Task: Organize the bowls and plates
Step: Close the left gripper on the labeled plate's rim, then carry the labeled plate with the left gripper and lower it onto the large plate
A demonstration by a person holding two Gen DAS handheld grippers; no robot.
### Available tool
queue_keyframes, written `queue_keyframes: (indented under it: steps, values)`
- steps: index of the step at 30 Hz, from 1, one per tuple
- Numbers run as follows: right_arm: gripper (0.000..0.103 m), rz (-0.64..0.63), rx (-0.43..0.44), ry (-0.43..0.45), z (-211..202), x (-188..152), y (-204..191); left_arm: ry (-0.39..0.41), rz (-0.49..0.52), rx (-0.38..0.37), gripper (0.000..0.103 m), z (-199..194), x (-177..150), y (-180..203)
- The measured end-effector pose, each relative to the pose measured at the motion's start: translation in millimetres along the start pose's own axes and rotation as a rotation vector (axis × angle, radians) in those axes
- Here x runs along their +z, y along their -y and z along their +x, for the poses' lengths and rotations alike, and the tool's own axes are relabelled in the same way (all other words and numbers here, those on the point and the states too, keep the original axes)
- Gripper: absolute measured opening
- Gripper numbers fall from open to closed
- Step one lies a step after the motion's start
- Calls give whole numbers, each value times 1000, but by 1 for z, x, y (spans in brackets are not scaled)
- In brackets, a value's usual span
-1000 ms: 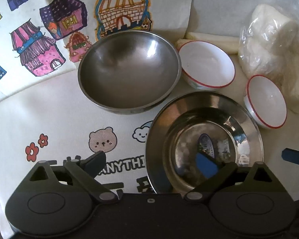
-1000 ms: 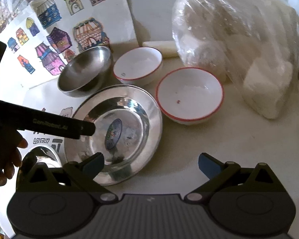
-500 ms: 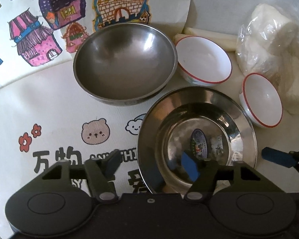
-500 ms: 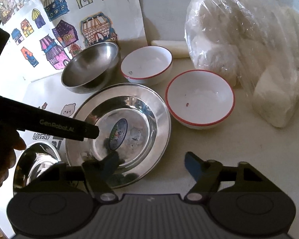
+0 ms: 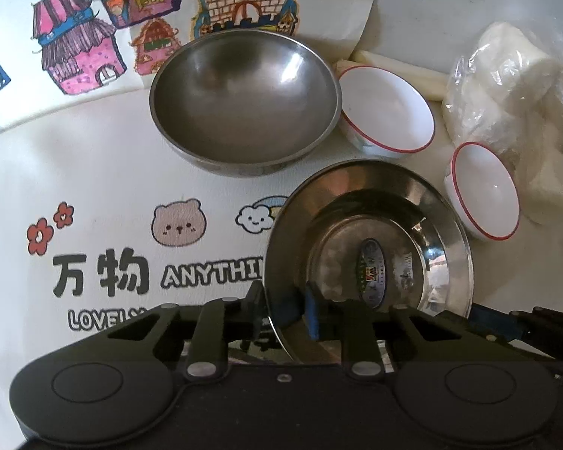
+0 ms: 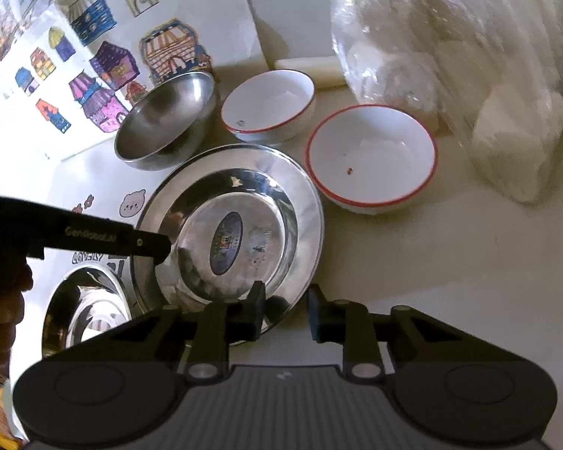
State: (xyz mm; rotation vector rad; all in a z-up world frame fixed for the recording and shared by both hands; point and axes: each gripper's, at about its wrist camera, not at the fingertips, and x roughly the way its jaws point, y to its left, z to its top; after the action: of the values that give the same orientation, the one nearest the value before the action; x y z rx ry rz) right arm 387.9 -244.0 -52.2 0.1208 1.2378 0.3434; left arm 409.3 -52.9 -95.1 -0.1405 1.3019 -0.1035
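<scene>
A shiny steel plate (image 5: 375, 202) (image 6: 300, 195) with a sticker in its middle lies on the table. My left gripper (image 5: 285, 309) (image 6: 161, 249) straddles its left rim and its jaws are closing; a small gap still shows at the blue pad. My right gripper (image 6: 283, 311) (image 5: 482, 317) straddles the near right rim, also closing, with a sliver of table between pad and rim. Behind the plate stand a deep steel bowl (image 5: 244, 108) (image 6: 165, 120) and two white bowls with red rims (image 5: 386, 108) (image 5: 484, 195) (image 6: 268, 103) (image 6: 371, 153).
A clear plastic bag (image 5: 506, 86) (image 6: 450, 56) of white lumps fills the right side, close to the white bowls. A second steel dish (image 6: 86, 311) lies at the lower left, near a person's hand (image 6: 0, 300). Printed cartoon cloth (image 5: 112, 206) covers the left of the table.
Both grippers' jaws have narrowed from wide open to close around the steel plate's rim. The left gripper shifted a little so the plate's edge now sits between its fingers.
</scene>
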Motion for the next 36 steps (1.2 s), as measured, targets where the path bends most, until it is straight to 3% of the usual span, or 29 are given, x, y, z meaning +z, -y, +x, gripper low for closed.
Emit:
queue_keyframes:
  steps: [25, 36]
  values:
    - [24, 47, -6, 60, -56, -33, 9, 23, 64, -81, 24, -46, -42, 24]
    - [24, 43, -16, 120, -92, -50, 5, 107, 84, -157, 24, -81, -62, 29]
